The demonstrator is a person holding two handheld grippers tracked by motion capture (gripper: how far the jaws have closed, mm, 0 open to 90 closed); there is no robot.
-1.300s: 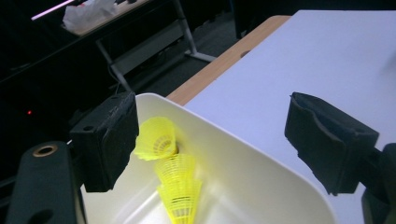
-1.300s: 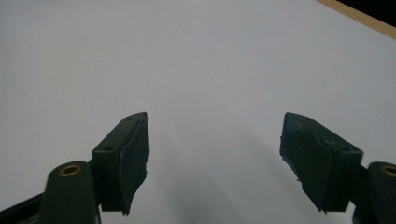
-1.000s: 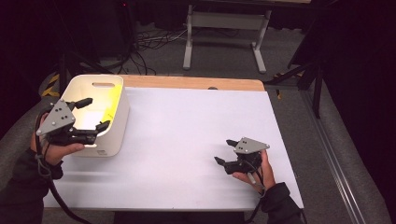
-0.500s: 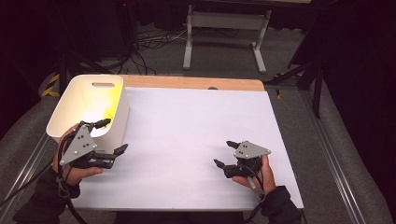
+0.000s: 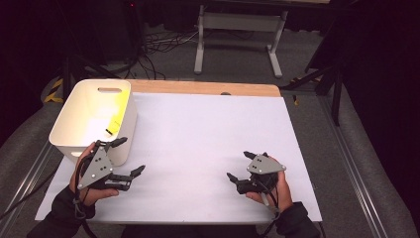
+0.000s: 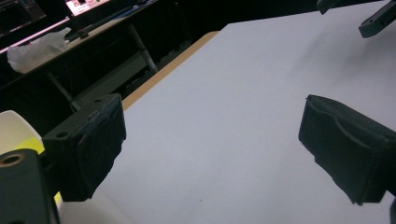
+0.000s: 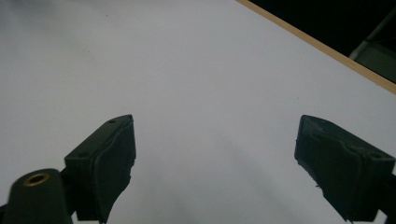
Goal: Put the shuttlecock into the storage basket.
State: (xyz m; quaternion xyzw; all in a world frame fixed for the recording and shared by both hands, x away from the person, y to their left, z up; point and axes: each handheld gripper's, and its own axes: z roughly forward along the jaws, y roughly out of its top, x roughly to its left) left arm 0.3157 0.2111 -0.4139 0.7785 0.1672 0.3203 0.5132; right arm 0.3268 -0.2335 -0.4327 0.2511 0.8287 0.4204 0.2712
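Bin: a white plastic bin (image 5: 74, 134) with a handle slot stood at the table's left edge, toward the far side; something yellow (image 5: 113, 119) lay inside against its right wall, too small to identify.
Left gripper: the left gripper (image 5: 130, 157) was held just in front of the bin's near right corner, over the white sheet (image 5: 198, 144); its jaws stood wide apart, having just been opening, with nothing between them.
Left gripper view: the pads (image 6: 100, 140) framed bare white surface, with a sliver of the bin at the lower left.
Table: a wooden strip (image 5: 208, 88) showed along the far edge.
Right gripper: the right gripper (image 5: 240, 166) was near the front right of the sheet, well apart from the bin, jaws spread after just opening, empty.
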